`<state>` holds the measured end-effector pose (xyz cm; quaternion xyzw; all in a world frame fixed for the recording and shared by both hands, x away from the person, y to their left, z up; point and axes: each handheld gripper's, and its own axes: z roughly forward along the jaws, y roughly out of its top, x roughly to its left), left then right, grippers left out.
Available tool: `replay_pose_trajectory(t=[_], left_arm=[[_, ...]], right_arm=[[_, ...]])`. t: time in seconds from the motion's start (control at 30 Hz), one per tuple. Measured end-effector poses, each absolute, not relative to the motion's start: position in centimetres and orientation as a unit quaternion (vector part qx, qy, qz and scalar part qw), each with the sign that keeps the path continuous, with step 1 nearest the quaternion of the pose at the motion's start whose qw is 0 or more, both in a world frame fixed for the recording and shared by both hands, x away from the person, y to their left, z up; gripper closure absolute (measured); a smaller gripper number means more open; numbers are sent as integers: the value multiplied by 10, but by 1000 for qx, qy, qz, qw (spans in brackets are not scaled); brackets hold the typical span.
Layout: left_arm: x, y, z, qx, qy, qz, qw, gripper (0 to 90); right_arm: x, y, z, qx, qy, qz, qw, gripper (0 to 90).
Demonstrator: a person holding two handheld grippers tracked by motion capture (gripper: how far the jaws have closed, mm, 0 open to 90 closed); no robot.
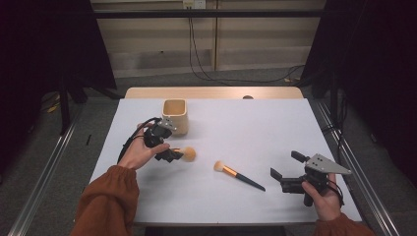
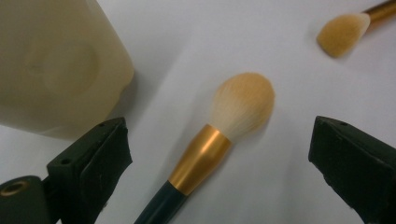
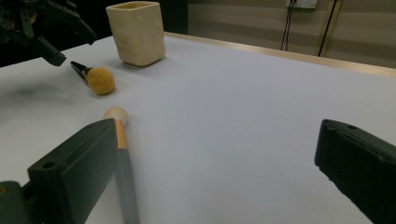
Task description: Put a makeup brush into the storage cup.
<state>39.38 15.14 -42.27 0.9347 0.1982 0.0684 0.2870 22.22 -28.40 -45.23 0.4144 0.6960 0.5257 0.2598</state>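
**Fingers wide open on both sides, nothing gripped – miss and knock risks**

Fingers [image 2: 93, 161] of the left gripper [image 1: 164, 147] stand wide apart, holding nothing, either side of the fat brush [image 2: 219, 135] lying flat on the bench [image 1: 275, 128]. Handle runs down between them, gold collar about midway, bristle head past the tips. Task looks like loading brushes into the cup [image 1: 175, 116].

Left to right, what could go wrong:

- Cup sits just beside the left finger in the left gripper view. Any sideways drift on closing could bump it or tip it.
- Fat brush: round, smooth handle flat on the bench. Closing too high likely squeezes it out, or it rolls. Closing on the bristles would crush them and give no hold.
- Thin brush [image 1: 239, 175] lies mid-bench, well apart from the cup, bristle end toward the fat brush. A wide swing of the lifted brush could sweep it.
- Right gripper [image 1: 290, 173] near the right edge, also spread wide, holding nothing. In the right gripper view the thin brush handle passes close by its left finger [image 3: 77, 165]; a careless advance would shove it, not catch it.
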Motion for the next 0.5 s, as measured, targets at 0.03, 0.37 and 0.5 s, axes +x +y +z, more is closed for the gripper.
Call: replay_pose_trajectory(t=[0.03,0.37,0.5], left_arm=[[394,151,-424,936,197,66,284,58],[402,147,-435,957,181,45,221,69],[403,145,-436,962,168,54,209,69]], right_arm=[[222,-284,-452,414,696,525,260,0],[222,-284,-453,414,698,525,258,0],[222,-284,-453,414,698,525,258,0]])
